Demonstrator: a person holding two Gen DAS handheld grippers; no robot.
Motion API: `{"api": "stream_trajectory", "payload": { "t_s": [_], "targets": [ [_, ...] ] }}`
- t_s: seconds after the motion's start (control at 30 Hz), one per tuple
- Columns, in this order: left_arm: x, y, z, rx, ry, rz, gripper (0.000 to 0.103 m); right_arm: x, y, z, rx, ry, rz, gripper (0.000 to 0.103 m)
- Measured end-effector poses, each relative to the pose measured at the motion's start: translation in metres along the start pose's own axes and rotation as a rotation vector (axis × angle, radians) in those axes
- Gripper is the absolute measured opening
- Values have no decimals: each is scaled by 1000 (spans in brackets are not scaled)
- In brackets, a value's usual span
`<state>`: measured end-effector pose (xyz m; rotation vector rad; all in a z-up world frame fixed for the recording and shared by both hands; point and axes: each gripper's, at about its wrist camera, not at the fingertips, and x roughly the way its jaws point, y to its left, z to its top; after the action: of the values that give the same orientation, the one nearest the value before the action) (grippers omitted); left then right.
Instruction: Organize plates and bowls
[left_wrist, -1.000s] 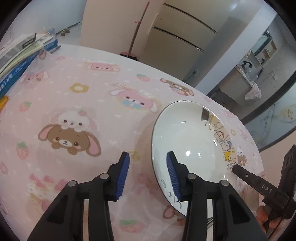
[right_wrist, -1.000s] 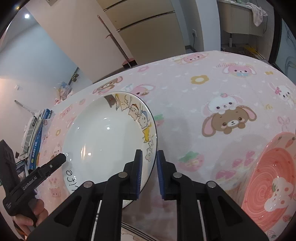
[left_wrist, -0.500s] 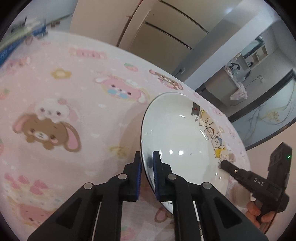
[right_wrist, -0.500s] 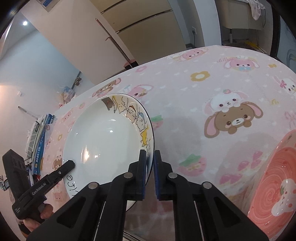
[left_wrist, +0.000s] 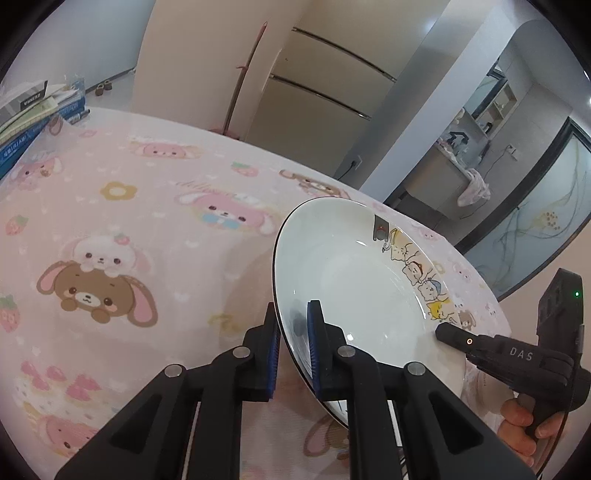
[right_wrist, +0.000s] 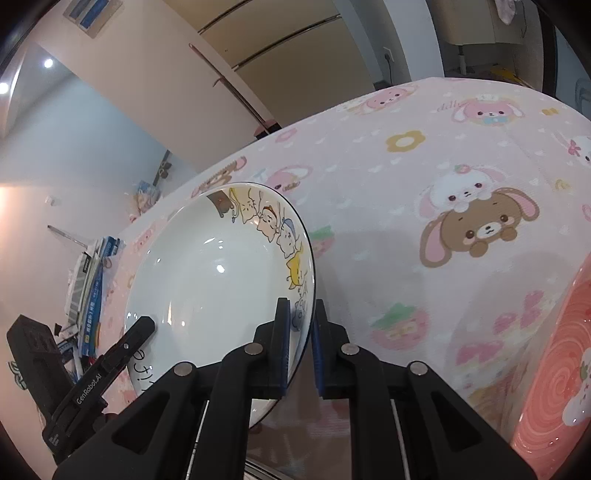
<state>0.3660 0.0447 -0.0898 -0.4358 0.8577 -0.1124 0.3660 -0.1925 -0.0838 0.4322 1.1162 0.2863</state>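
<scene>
Both units clamped the white cartoon-cat plate (left_wrist: 351, 295) by opposite rims. Left hand-held gripper (left_wrist: 293, 347) was pinched onto the near-left edge, blue pads (left_wrist: 313, 343) either side of the rim. Right hand-held gripper (right_wrist: 299, 347) had the same narrow grip on the rim by the cat print. Plate was tilted over the table (left_wrist: 147, 229) with its pink bunny cloth. Pink swirl plate (right_wrist: 554, 369) sat on the table at the right edge of the right wrist view, apart from the white one. Stack of books (left_wrist: 29, 118) sat at the far-left corner.
</scene>
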Motion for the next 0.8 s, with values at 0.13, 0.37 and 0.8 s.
{"api": "stream_trajectory", "payload": {
  "t_s": [0.13, 0.37, 0.8],
  "targets": [
    [-9, -2, 1, -5, -21, -19, 14, -9, 1, 3, 10, -22, 40, 11],
    [-55, -13, 11, 25, -129, -39, 15, -29, 14, 7, 1, -49, 85, 11],
    [-110, -42, 19, 33, -202, -19, 15, -86, 47, 4, -94, -147, 125, 12]
  ]
}}
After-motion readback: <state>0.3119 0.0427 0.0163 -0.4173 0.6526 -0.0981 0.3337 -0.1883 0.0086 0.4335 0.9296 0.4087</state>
